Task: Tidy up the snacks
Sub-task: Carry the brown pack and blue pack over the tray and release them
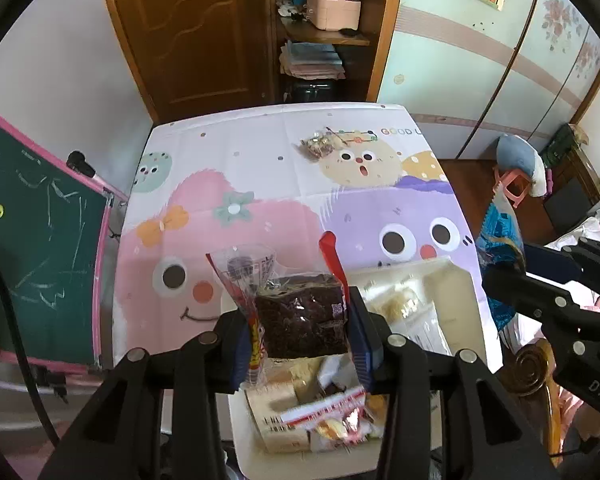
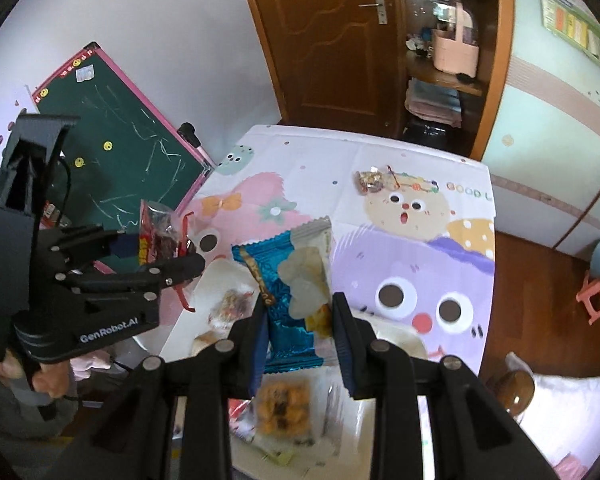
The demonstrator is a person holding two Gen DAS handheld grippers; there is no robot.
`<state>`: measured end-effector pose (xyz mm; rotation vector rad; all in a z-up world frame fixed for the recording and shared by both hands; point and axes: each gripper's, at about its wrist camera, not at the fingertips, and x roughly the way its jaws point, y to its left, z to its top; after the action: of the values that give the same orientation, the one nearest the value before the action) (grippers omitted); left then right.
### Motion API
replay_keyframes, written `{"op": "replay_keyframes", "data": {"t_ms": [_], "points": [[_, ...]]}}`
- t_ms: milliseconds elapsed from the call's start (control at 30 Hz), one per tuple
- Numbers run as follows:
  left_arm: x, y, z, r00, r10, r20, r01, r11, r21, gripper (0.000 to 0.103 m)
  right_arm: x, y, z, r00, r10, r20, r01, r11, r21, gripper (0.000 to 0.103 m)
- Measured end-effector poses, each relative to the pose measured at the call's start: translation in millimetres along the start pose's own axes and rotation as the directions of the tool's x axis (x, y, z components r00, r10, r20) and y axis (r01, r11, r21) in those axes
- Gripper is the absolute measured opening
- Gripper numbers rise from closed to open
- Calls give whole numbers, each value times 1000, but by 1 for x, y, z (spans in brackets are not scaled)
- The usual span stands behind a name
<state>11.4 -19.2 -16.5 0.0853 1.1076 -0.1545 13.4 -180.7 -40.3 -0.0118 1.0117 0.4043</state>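
My left gripper is shut on a clear packet of dark brown snack with red edges, held above a white compartment tray. The same packet shows in the right wrist view. My right gripper is shut on a blue and silver chip packet, held above the tray; it shows at the right of the left wrist view. Several wrapped snacks lie in the tray. A small clear packet of mixed snacks lies at the table's far side.
The table wears a cartoon-print cloth. A green chalkboard with pink frame leans at the left. A brown door and shelf with a pink basket stand behind. A pink stool sits at the right.
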Motion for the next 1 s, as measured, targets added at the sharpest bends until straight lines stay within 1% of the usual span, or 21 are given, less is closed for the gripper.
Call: {"op": "replay_keyframes", "data": {"t_ms": [67,200,400,533,600,733,833,867,933,967,1000], "points": [[-2,-4,-10,1000,0,1,0,1000,-2,40,-6,2,-11,1000,2,1,-2,1000,22,30],[-1,-15,-31,999,41,6,-41,999,20,40,-11,5,-30,1000,15,-6,-15,998,53,30],[9,-23,-53,998,63,-17,-62,998,30,41,-1,8,-54,998,-17,-61,21,997,71,30],[16,-26,-60,997,67,-36,-66,997,35,41,9,6,-65,995,-23,-101,32,995,93,30],[18,-27,-61,997,71,-39,-70,997,37,41,12,7,-70,992,-41,-116,51,995,85,30],[22,-28,-62,996,76,-46,-74,996,40,41,19,8,-74,989,-38,-143,51,995,87,30],[25,-30,-63,995,82,-53,-79,996,45,42,22,10,-76,987,-50,-153,63,995,78,30],[26,-30,-63,995,86,-57,-83,995,47,44,22,11,-77,986,-60,-154,72,995,73,30],[27,-31,-64,994,94,-61,-92,995,47,56,24,11,-76,985,-66,-158,77,995,65,31],[28,-30,-64,993,105,-62,-103,994,42,74,26,11,-76,985,-70,-161,81,995,62,31],[28,-29,-65,992,109,-60,-107,994,36,90,27,11,-77,984,-74,-162,85,994,65,32]]}}
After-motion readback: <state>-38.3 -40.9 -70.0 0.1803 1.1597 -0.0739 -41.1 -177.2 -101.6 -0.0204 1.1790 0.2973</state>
